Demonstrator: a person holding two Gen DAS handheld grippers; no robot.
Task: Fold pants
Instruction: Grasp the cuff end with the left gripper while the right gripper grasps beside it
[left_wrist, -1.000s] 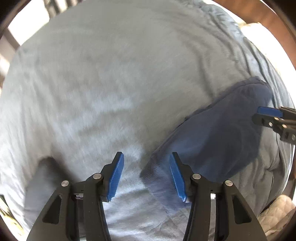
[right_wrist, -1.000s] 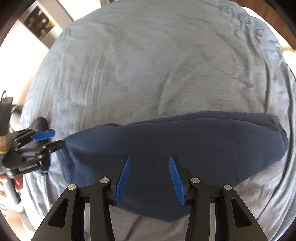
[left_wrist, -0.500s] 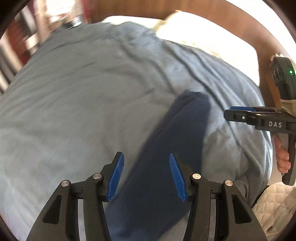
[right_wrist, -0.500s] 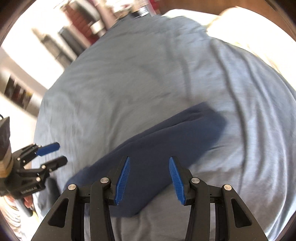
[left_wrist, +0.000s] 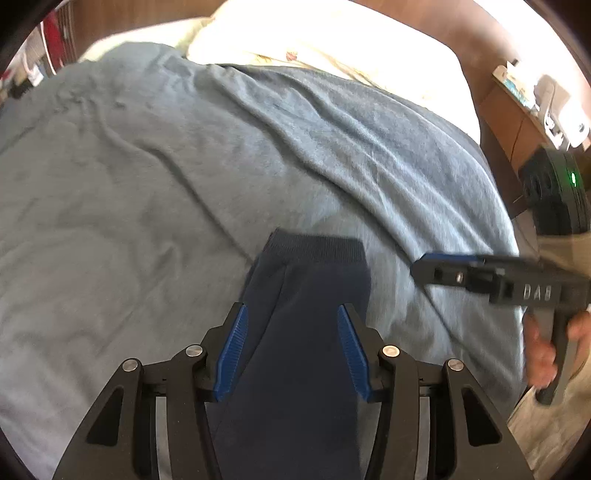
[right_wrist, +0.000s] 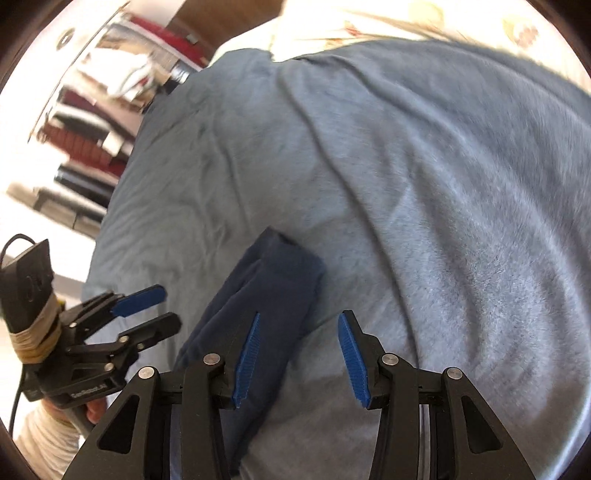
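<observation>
Dark navy pants (left_wrist: 306, 332) lie folded lengthwise in a long narrow strip on the grey-blue blanket, ribbed waistband at the far end. My left gripper (left_wrist: 291, 350) is open and empty, hovering above the strip. In the right wrist view the pants (right_wrist: 266, 302) run under the left finger of my right gripper (right_wrist: 299, 354), which is open and empty. The right gripper also shows in the left wrist view (left_wrist: 480, 273), to the right of the pants. The left gripper shows in the right wrist view (right_wrist: 147, 314), open, left of the pants.
The grey-blue blanket (left_wrist: 147, 184) covers the bed, with wrinkles. Cream pillows (left_wrist: 332, 44) lie at the head against a wooden headboard. A nightstand with items (left_wrist: 546, 103) stands at the right. Shelves with books (right_wrist: 92, 110) stand beyond the bed's left side.
Both grippers have pulled back and swung round, so the pants now run lengthwise away from them. The pants lie still on the blanket. Both grippers stay open.
</observation>
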